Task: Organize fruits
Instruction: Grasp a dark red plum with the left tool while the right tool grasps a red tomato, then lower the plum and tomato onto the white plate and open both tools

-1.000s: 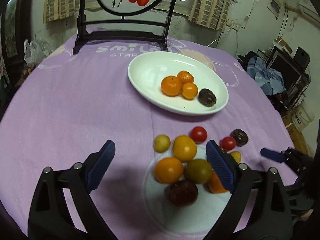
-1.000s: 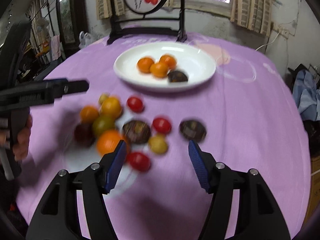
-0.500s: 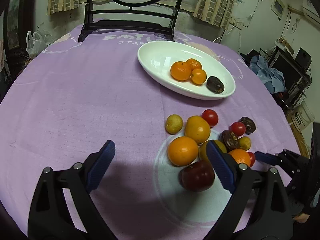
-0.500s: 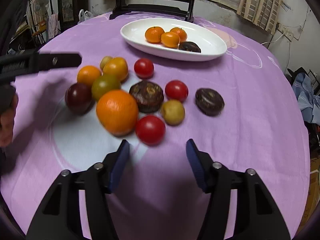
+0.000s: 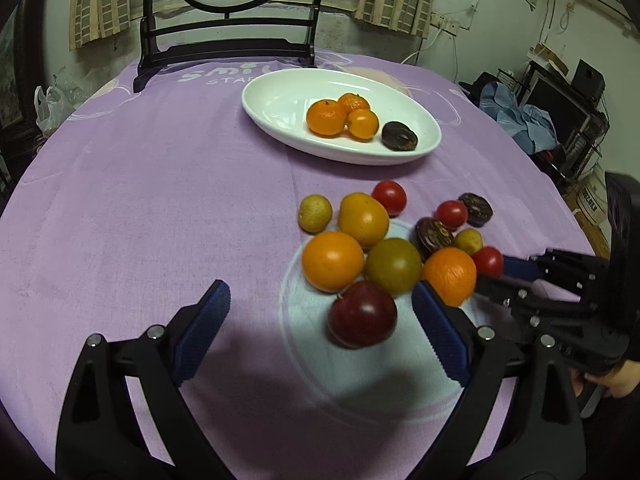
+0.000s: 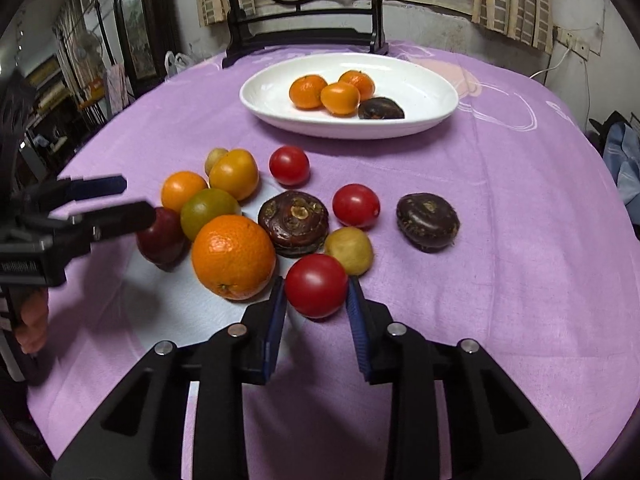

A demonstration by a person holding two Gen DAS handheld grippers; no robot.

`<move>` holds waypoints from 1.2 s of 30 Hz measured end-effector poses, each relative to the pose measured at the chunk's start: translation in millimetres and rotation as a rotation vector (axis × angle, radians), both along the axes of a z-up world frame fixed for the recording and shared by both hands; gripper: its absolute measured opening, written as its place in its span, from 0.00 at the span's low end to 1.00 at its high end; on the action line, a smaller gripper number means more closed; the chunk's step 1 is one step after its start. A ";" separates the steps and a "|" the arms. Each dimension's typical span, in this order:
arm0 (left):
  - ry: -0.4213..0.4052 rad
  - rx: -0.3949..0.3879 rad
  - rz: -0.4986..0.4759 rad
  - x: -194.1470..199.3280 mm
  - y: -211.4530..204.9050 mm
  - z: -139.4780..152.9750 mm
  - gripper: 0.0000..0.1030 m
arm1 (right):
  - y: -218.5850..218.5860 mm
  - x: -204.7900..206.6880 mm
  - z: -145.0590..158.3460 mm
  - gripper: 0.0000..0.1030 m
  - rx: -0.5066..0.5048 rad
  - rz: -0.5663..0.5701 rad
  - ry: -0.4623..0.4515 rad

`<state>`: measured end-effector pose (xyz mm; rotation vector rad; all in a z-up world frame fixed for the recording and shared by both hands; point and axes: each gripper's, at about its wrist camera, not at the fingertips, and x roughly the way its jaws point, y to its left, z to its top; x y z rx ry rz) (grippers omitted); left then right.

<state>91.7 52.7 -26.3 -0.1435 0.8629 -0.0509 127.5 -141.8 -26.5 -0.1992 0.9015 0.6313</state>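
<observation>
sitting pinched between the just-closed pads of the right gripper (image 6: 316, 292) is the near red tomato (image 6: 316, 285), white plate (image 6: 436, 118) at 12 o'clock; left gripper (image 5: 320, 304) is held wide open, empty

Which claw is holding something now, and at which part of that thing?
The right claw grips the nearest red tomato by its two sides. The left claw holds nothing.
</observation>
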 end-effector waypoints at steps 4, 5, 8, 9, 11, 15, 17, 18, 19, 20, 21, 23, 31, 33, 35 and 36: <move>0.033 0.049 -0.022 -3.4 -13.7 -7.9 0.91 | -1.8 -5.9 5.2 0.31 0.008 0.011 -0.015; 0.041 0.060 -0.025 -2.8 -15.8 -10.0 0.91 | -2.3 -7.6 6.9 0.31 0.015 0.015 -0.019; 0.064 0.069 -0.024 0.5 -19.8 -15.6 0.89 | -4.7 -9.6 9.1 0.31 0.026 0.020 -0.024; 0.067 0.069 -0.020 1.8 -20.2 -16.5 0.88 | -5.5 -10.1 9.7 0.31 0.029 0.019 -0.025; 0.081 0.069 -0.018 5.8 -21.0 -19.7 0.78 | -6.3 -11.0 10.5 0.31 0.032 0.020 -0.026; 0.095 0.105 -0.018 11.2 -26.0 -25.2 0.61 | -6.9 -10.9 11.1 0.31 0.043 0.026 -0.025; 0.089 0.090 -0.031 11.6 -27.0 -23.6 0.45 | -7.2 -9.9 10.6 0.31 0.044 0.027 -0.021; 0.086 0.073 -0.044 10.5 -27.4 -22.2 0.39 | -7.3 -9.4 10.0 0.31 0.044 0.025 -0.019; 0.088 0.076 -0.045 9.8 -28.5 -21.6 0.39 | -7.3 -9.1 10.2 0.31 0.043 0.024 -0.018; 0.092 0.087 -0.046 8.3 -30.0 -21.7 0.39 | -7.5 -8.7 10.0 0.31 0.045 0.023 -0.017; 0.093 0.089 -0.049 6.7 -30.5 -21.6 0.39 | -7.8 -8.5 10.2 0.31 0.047 0.023 -0.017; 0.096 0.079 -0.051 4.2 -29.0 -20.5 0.39 | -8.4 -9.0 11.1 0.31 0.052 0.023 -0.023; 0.054 0.028 -0.071 -12.9 -21.9 1.7 0.39 | -10.9 -6.0 11.1 0.31 0.076 0.009 -0.017; 0.041 0.026 -0.076 -10.9 -20.2 9.6 0.39 | -11.3 -6.4 14.1 0.31 0.080 -0.002 -0.020; 0.027 0.022 -0.083 -5.4 -18.9 19.8 0.39 | -10.8 -9.2 23.1 0.31 0.101 -0.002 -0.042; 0.020 0.022 -0.084 -1.5 -18.3 24.8 0.39 | -9.8 -10.3 27.5 0.31 0.112 0.004 -0.048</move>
